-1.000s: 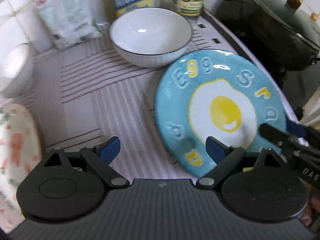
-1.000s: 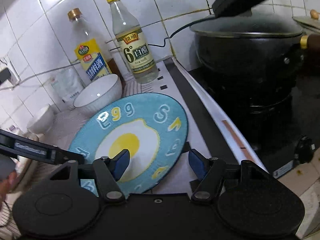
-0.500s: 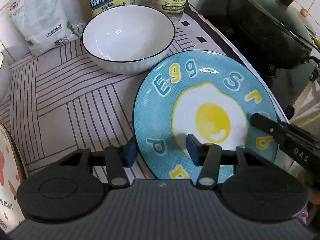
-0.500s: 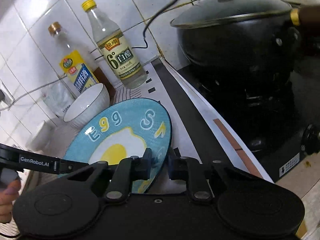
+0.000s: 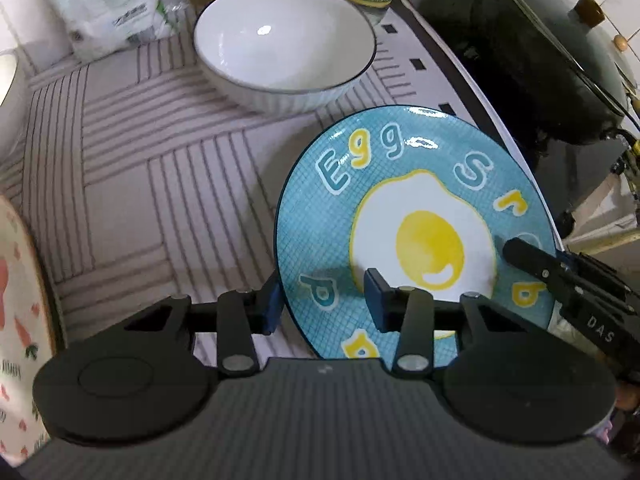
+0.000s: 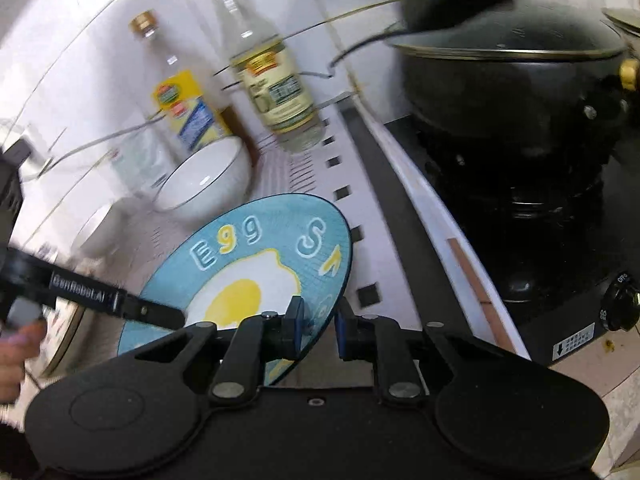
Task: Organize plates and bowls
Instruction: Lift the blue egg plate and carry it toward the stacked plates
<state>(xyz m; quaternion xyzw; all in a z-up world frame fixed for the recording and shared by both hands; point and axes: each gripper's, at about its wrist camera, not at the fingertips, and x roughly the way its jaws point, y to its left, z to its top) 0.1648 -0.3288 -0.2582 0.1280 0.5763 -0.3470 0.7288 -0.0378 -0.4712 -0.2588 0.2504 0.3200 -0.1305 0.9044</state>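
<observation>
Straddling the near-left rim of the blue egg plate [image 5: 416,216], the left gripper [image 5: 324,300] has just been closing on it, the white bowl [image 5: 284,44] standing behind. From the right wrist, the right gripper [image 6: 318,330] is clenched on the plate's tilted right edge; lifting it level comes next, likely toward stacking.

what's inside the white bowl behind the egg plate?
Nothing visible: the white bowl shows a bare glossy interior in the left wrist view. Its rim hides the near inner wall. Behind it, two bottles stand at the tiled wall.
</observation>
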